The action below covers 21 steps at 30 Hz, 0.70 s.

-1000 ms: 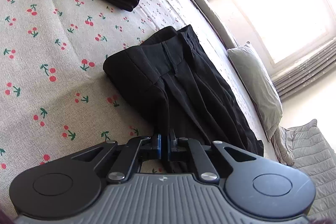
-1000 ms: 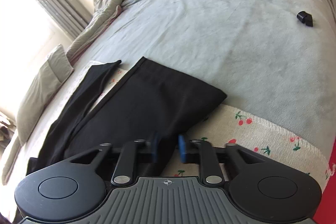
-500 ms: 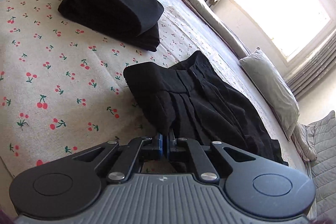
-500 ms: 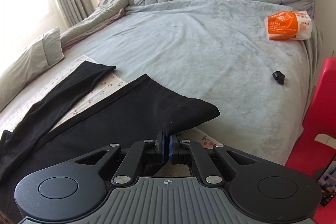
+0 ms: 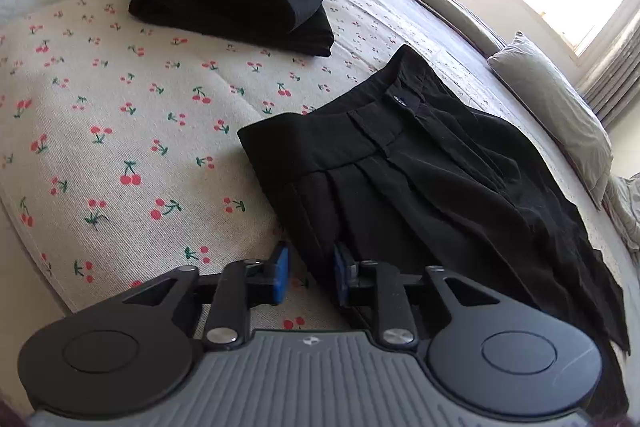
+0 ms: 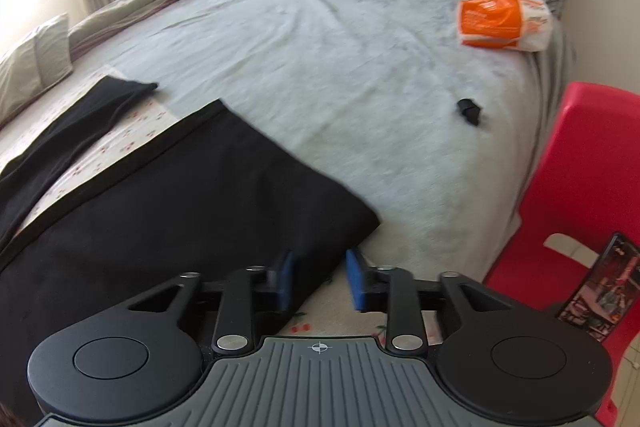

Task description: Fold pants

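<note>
The left hand-held gripper (image 5: 308,277) is opening, its blue pads apart with the pants' (image 5: 420,187) waist-side edge loose between them. The right hand-held gripper (image 6: 320,279) is opening too, seemingly clear of the leg hem (image 6: 328,227), though blur hides contact. The pants lie spread on the bed (image 6: 320,67). A pad snagging cloth while withdrawing could drag the edges crooked.

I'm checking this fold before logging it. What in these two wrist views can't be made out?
- Black pleated pants, left wrist view: near edge hidden behind the left gripper, its jaws opening.
- Same pants, right wrist view: cut off by the left edge; near edge behind the right gripper, jaws opening.
- Orange and white packet: print blurred.
- Small black object: too small to identify.
</note>
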Each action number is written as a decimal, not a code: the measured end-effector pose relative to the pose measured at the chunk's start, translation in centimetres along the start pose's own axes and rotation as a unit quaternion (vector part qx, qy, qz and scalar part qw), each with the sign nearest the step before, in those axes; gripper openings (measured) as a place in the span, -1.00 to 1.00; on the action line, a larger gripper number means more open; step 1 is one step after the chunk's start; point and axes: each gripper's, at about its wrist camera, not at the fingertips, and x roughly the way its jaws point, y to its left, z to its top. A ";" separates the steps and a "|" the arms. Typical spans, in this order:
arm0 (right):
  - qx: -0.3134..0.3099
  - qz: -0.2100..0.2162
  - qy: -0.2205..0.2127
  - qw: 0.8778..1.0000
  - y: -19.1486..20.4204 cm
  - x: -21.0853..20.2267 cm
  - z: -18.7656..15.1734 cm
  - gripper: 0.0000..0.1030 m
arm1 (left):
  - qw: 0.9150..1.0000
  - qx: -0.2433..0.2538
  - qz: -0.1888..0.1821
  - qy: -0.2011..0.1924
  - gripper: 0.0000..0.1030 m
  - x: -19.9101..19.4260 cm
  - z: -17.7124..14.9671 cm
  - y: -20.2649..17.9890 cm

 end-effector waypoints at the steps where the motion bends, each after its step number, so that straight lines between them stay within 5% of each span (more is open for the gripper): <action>1: 0.002 0.001 -0.007 1.000 -0.1 -0.4 0.3 -0.05 | 1.000 0.016 0.016 -0.016 0.02 -0.7 -0.2 -0.6; 5: -0.016 0.041 -0.027 0.999 1.3 -1.7 1.1 0.19 | 0.994 0.078 0.021 -0.072 0.50 -3.6 -0.6 -3.2; 11: -0.079 0.114 -0.012 0.990 6.4 -1.3 1.6 0.24 | 0.983 0.160 -0.048 -0.072 0.90 -5.3 -1.8 -9.8; 17: -0.181 0.160 0.031 0.970 13.2 0.0 -0.9 0.50 | 0.961 0.244 -0.122 -0.037 0.99 -3.4 -5.4 -16.9; 21: -0.223 0.141 0.055 0.963 15.7 2.3 -1.8 0.51 | 0.951 0.266 -0.160 0.012 0.99 -0.9 -7.3 -20.3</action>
